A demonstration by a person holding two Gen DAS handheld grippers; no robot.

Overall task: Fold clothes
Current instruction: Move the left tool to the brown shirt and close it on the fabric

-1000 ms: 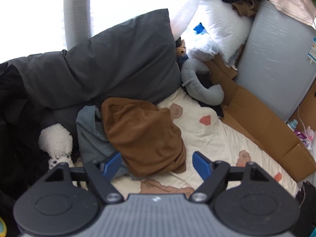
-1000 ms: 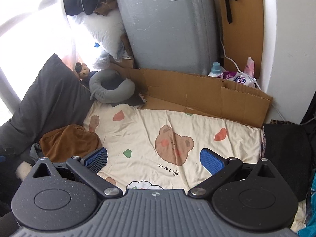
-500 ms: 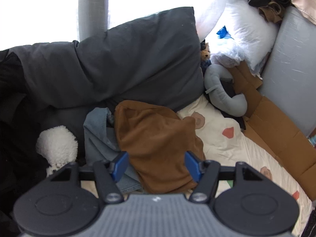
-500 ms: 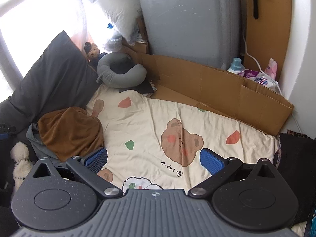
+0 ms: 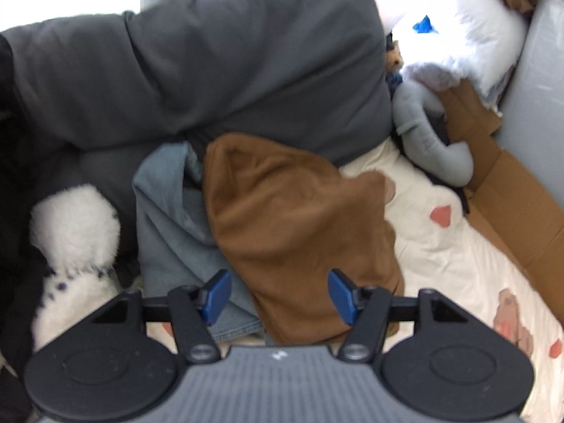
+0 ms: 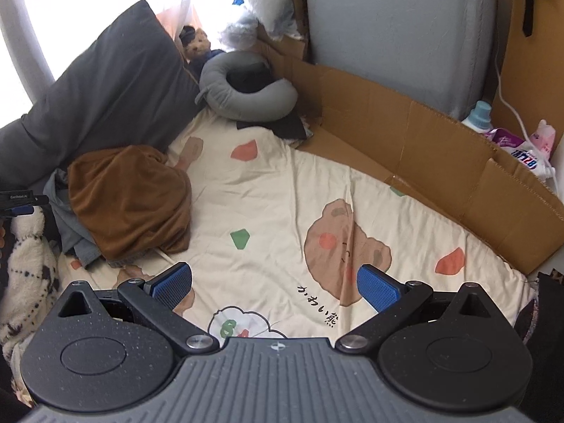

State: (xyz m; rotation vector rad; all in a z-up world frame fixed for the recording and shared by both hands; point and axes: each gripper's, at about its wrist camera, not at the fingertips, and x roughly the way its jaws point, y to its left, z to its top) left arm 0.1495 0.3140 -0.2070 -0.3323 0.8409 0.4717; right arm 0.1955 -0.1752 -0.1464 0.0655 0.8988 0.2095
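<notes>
Both grippers are gaping empty; your left gripper (image 5: pixel 280 294) is hanging right over the brown garment (image 5: pixel 296 232), nearer than the right gripper (image 6: pixel 275 283)

My left wrist view close over the brown garment (image 5: pixel 296 225), facing the dark pillow (image 5: pixel 218 70), my right wrist view farther back, angled down across the bear-print sheet (image 6: pixel 282 204), both sharing garment, pillow, sheet.

You can't see most of the blue-grey garment (image 5: pixel 169 232): the brown garment (image 5: pixel 296 232) lies over it. The white plush toy (image 5: pixel 70 246) is cut off at the left wrist view's edge, and your left gripper (image 6: pixel 17 202) barely pokes into the right wrist view.
</notes>
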